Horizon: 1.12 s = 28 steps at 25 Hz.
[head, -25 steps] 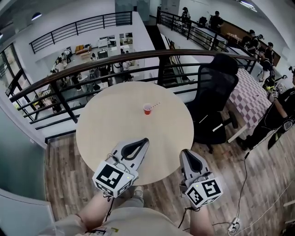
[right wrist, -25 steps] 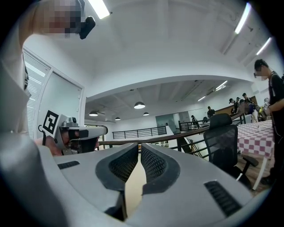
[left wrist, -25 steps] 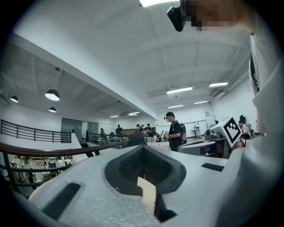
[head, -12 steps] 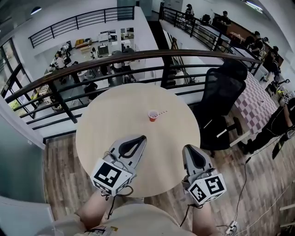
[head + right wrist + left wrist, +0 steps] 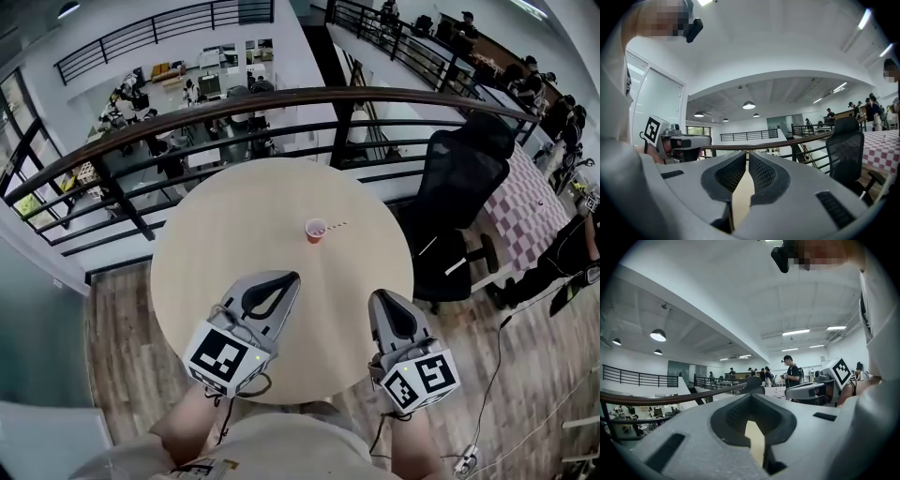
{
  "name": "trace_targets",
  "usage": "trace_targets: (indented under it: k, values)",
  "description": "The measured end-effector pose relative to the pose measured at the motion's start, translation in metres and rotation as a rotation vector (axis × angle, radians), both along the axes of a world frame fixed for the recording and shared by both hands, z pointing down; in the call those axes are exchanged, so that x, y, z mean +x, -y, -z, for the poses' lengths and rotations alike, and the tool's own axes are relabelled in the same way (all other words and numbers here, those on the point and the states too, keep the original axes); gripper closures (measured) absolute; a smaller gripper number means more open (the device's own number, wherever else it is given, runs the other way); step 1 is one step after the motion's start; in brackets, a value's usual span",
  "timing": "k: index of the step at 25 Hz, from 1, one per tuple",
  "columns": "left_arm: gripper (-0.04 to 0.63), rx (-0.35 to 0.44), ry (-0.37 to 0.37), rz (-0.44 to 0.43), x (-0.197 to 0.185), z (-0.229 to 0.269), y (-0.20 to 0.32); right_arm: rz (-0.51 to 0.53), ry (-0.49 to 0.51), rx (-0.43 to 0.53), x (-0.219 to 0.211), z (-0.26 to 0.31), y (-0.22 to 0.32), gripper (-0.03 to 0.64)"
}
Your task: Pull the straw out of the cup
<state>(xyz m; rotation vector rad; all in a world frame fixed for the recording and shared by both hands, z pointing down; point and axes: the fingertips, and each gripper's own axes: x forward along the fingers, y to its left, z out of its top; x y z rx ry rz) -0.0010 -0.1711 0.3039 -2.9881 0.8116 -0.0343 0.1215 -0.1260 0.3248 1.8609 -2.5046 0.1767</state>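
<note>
Red paper cup point(image 5: 316, 230), striped straw point(image 5: 336, 225) still in, on round wooden desk point(image 5: 234, 234); left gripper point(image 5: 292, 276) and right gripper point(image 5: 377, 296), both closed and empty, have moved nearer.

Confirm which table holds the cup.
The round pale wood table; the red cup with its straw stands near its centre. The checked-cloth table lies to the right, beyond the black chair.

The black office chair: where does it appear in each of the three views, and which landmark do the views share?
Head view: the black office chair stands at the right, just past the round table's right edge.
Left gripper view: small, at the picture's centre; only its upper part shows.
Right gripper view: large, at the right, before a checked tablecloth.
Shared landmark: the curved handrail.
</note>
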Motion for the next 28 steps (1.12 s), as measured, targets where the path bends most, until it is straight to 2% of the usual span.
trace_targets:
  k: [4,12,19,24,26,28]
  values:
    - [0.581,-0.011,0.002,0.030,-0.001,-0.001,0.007,0.016,0.018,-0.014,0.006,-0.005,0.008,0.586]
    - [0.581,-0.021,0.007,0.058,0.024,-0.010,0.006,0.035,0.034,-0.028,0.031,-0.008,0.012,0.586]
    - [0.581,-0.012,-0.024,0.094,0.029,-0.012,0.017,0.051,0.014,-0.042,0.045,-0.009,0.025,0.586]
    - [0.581,0.027,-0.031,0.131,0.026,-0.010,0.036,0.044,-0.002,-0.025,0.056,-0.009,0.052,0.586]
    - [0.581,0.008,-0.019,0.147,0.029,-0.015,0.046,0.055,-0.022,-0.030,0.060,-0.014,0.068,0.584]
    - [0.581,0.025,0.003,0.153,0.034,-0.019,0.057,0.077,-0.050,-0.038,0.063,-0.019,0.085,0.583]
